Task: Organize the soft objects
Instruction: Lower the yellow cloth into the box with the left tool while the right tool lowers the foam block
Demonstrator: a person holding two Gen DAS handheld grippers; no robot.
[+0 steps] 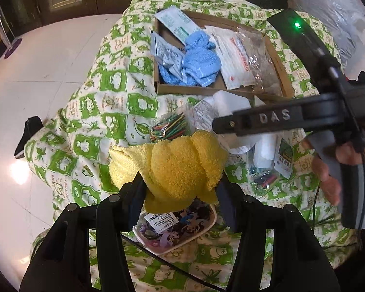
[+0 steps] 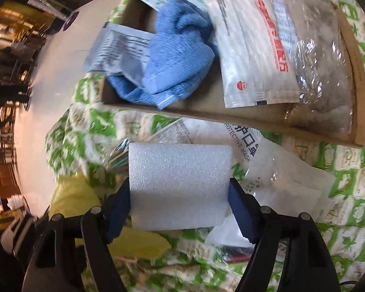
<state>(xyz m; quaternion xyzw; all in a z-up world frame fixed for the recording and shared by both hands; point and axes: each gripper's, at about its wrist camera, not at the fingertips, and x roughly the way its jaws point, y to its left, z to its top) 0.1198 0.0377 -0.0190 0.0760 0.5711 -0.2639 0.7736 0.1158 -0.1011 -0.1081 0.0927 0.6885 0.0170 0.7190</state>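
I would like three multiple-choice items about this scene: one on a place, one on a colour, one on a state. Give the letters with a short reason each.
1. Where does the blue towel lie?
A. on the floor
B. in the cardboard box
C. in the left tool

2. What colour is the towel in the left tool?
A. yellow
B. red
C. grey

3. In what state is the right tool?
A. open and empty
B. shut on a white foam block
C. shut on a mask packet

Key:
1 B: the blue towel sits inside the cardboard box, between packets.
2 A: the left tool grips a yellow towel between its fingers.
3 B: the right tool has its pads against both sides of the white foam block, above the green patterned quilt.
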